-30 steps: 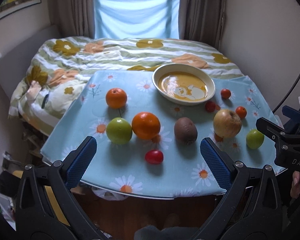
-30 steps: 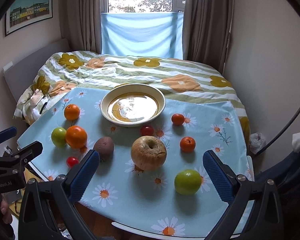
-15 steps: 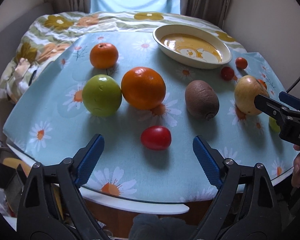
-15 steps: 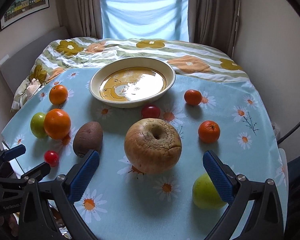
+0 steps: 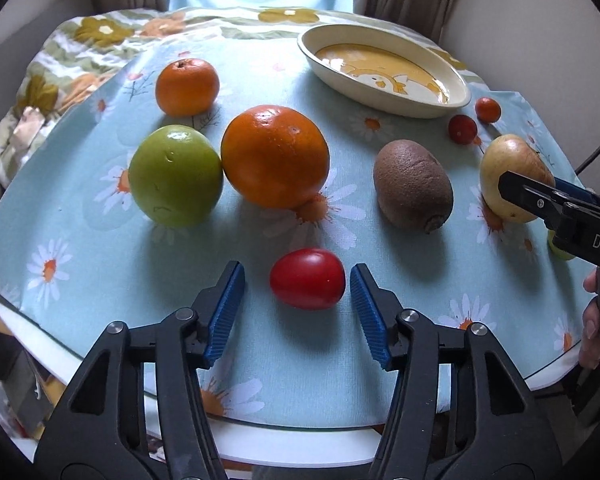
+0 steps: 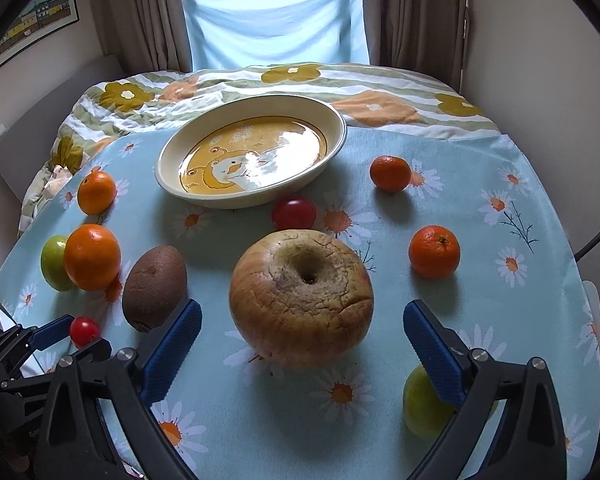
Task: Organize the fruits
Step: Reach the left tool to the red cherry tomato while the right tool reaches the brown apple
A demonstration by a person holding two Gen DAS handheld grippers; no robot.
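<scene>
Closing around a small red oval tomato [image 5: 307,279] on the daisy-print worktop [image 5: 100,208], the left gripper [image 5: 296,304] has jaws not yet touching it. Only the right wrist view shows the right gripper [image 6: 302,332], jaws closing slightly but wide, flanking a wrinkled yellow-brown apple [image 6: 301,296] untouched.

The left hand-held gripper [image 5: 296,308] is a black plastic clamp frame with triangular cut-outs, silver round rivets at its pivots and blue ribbed pads [image 5: 225,312]. The right hand-held gripper [image 6: 300,348] matches, with white lettering "DAS" on its side.
</scene>
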